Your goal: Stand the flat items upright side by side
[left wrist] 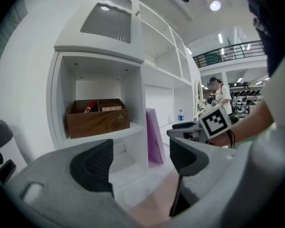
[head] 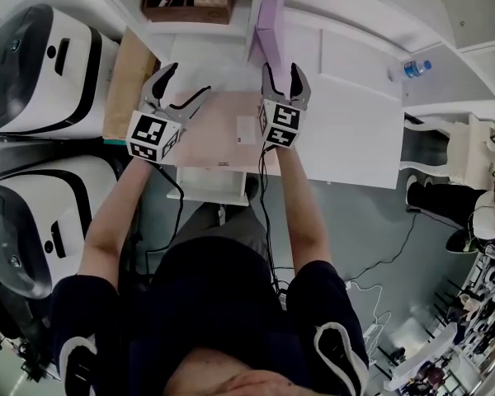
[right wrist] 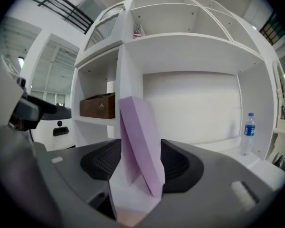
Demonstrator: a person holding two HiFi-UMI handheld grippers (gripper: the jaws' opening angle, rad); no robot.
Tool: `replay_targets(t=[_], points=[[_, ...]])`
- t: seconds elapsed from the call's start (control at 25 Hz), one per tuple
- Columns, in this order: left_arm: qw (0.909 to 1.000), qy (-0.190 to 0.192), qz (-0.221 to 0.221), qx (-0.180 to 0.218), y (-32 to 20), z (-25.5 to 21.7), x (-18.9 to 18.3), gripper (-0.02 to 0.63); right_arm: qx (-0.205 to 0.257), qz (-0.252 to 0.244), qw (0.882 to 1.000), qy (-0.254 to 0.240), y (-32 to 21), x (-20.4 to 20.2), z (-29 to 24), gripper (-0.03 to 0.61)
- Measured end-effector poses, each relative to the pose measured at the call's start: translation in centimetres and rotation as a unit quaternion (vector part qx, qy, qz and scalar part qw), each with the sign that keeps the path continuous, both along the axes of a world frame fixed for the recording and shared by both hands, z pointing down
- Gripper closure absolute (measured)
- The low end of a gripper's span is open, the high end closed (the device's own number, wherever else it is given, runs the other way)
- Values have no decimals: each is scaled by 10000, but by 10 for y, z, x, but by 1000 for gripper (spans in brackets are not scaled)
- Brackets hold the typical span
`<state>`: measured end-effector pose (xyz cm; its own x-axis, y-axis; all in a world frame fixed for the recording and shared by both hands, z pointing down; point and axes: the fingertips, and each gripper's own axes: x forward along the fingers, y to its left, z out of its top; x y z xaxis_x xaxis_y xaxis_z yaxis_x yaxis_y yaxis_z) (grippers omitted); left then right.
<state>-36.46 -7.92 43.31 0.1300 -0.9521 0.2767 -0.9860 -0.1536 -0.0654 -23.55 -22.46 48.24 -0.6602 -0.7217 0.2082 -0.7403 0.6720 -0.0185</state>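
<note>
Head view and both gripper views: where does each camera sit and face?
Head view: on the person's head, looking steeply down at the white table; both forearms, left gripper and right gripper show.
Left gripper view: on the left gripper, facing the shelves past its open jaws; right gripper at right.
Right gripper view: on the right gripper, facing the purple item, seen between its open jaws.
Shared: all three show the purple item and wooden box.
</note>
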Motion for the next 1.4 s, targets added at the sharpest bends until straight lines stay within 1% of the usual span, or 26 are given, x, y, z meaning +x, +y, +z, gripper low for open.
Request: replay_targets(t=[0.16,0.24,0.48,0.56,0.68,0.88,1.12,1.28,1.4], points=[[9999,84,58,-85,0,5,5,225,-445,-165,9984,-309,20,14,-6,304],[9999,30,106,-102,0,7,7,227,-543,-206,9976,-384,26,20,-8,314],[9996,-31,113,-261,-2,17,8,238,-636,-376,9962,-458,40,35,-17,302],[9995,-29,141,-278,-4,18,9,238,-762,-435,9945,-563,46,40,-22,298],[9988,148,295,-375,-7,20,14,238,-1095,-527,9893,-810,62,49,-28,278],[9962,427,505,-563,-12,26,18,238,-1847,-695,9719,-1283,93,67,-24,249],[9902,594,868,-922,-18,38,32,238,-2571,-853,9465,-1754,126,94,-14,233],[9803,732,1258,-1337,-14,48,42,238,-3008,-980,9277,-1983,155,102,-4,227],[9695,940,1551,-1651,-16,60,45,238,-3335,-982,9117,-2190,173,103,5,222]])
